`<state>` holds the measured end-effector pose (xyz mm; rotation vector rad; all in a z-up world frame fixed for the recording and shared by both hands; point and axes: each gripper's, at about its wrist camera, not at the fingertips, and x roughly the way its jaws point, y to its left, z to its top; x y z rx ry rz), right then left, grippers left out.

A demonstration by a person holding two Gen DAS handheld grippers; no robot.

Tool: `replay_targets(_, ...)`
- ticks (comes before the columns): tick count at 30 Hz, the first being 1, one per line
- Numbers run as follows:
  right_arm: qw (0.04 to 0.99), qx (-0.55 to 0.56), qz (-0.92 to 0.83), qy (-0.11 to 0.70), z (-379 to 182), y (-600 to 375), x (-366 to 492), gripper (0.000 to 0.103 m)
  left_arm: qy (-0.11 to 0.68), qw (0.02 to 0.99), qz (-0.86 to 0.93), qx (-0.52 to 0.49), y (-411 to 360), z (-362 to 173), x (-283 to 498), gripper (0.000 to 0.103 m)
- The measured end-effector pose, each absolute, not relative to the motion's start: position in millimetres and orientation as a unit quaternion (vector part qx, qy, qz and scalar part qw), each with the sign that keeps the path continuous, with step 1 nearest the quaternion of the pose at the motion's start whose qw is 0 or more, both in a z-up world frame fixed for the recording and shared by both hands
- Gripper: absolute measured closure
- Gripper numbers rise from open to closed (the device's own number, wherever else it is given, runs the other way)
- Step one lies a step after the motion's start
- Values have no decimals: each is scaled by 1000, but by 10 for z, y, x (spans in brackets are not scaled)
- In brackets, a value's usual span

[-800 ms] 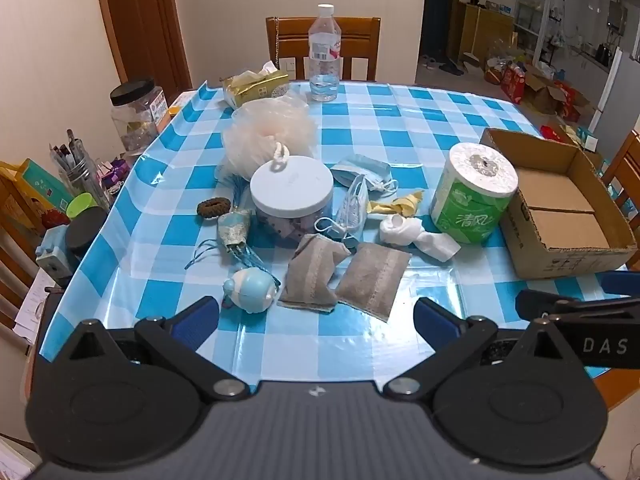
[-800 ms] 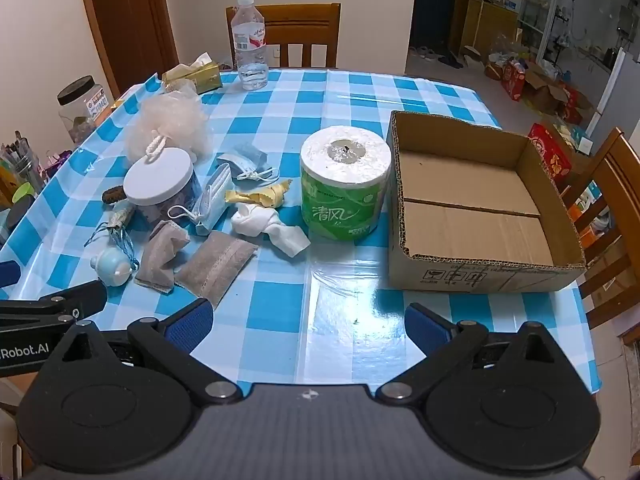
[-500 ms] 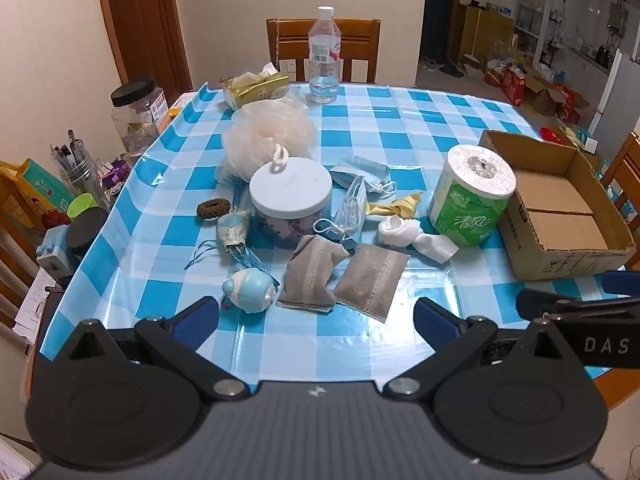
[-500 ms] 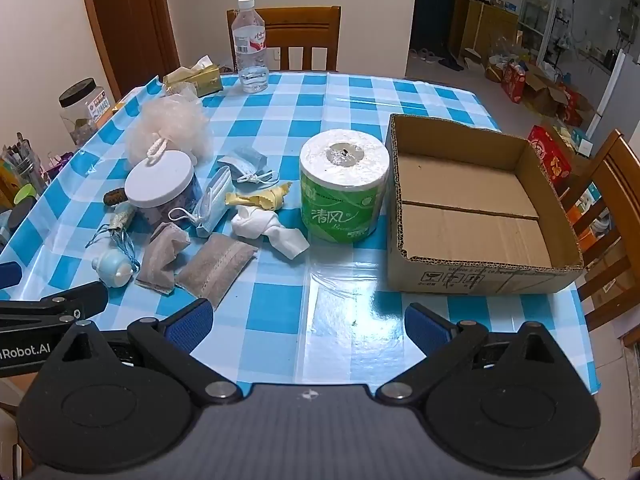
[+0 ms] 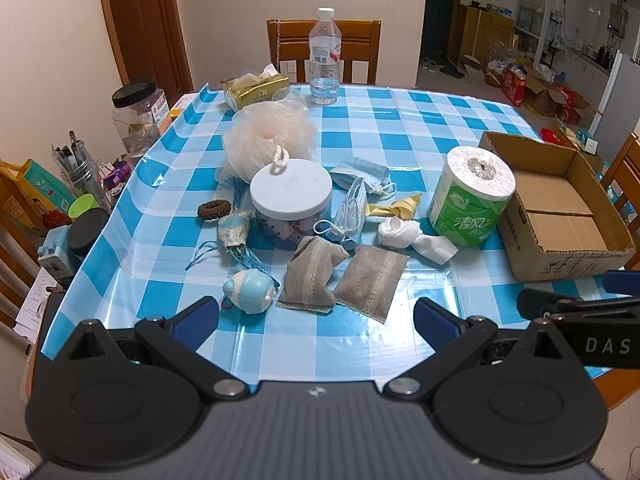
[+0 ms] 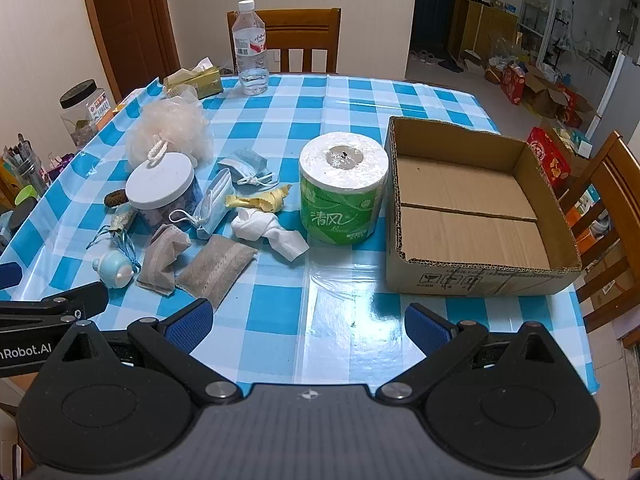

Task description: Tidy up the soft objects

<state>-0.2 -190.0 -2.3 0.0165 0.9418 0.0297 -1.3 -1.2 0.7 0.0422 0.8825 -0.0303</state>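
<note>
Left tongs [image 5: 316,312] spread wide, empty; right tongs [image 6: 306,320] same, above tablecloth [image 6: 344,328].

On the bench [image 6: 344,320] there were two gray pouches [image 6: 218,266] [image 6: 164,258], two blue face masks [image 6: 214,204] [image 6: 246,164] and one big roll of toilet paper [image 6: 342,188]. There was one empty cardboard box [image 6: 480,280], one puffy bath sponge [image 6: 170,130] and one jar with a white lid [image 6: 162,190]. There was one water bottle [image 6: 250,48], one pack of tissues [image 6: 196,80], one white cloth bundle [image 6: 266,230] and one little blue round toy [image 6: 114,272]. Two wooden chairs [image 6: 304,36] [image 6: 608,216] stood by.
</note>
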Motion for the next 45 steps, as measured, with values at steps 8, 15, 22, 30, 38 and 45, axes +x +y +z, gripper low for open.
replay_targets(8,891,8,14,454,-36,-1892,-4,0,427,904,-14,21,-14,7,-17,1)
replay_targets(15,891,8,14,453,-32,-1885,-1,0,426,904,-15,21,-5,25,-29,1)
replay_targets(22,891,6,14,453,-18,-1866,4,0,426,904,-14,21,-6,39,-31,1)
replay_targets(30,891,5,14,453,-17,-1858,10,0,425,905,-14,20,-6,42,-34,1)
replay_targets(38,892,4,13,453,-13,-1847,28,0,426,905,-14,21,-7,38,-32,1)
replay_targets(45,891,5,12,453,-21,-1845,47,0,426,904,-16,20,29,108,31,1)
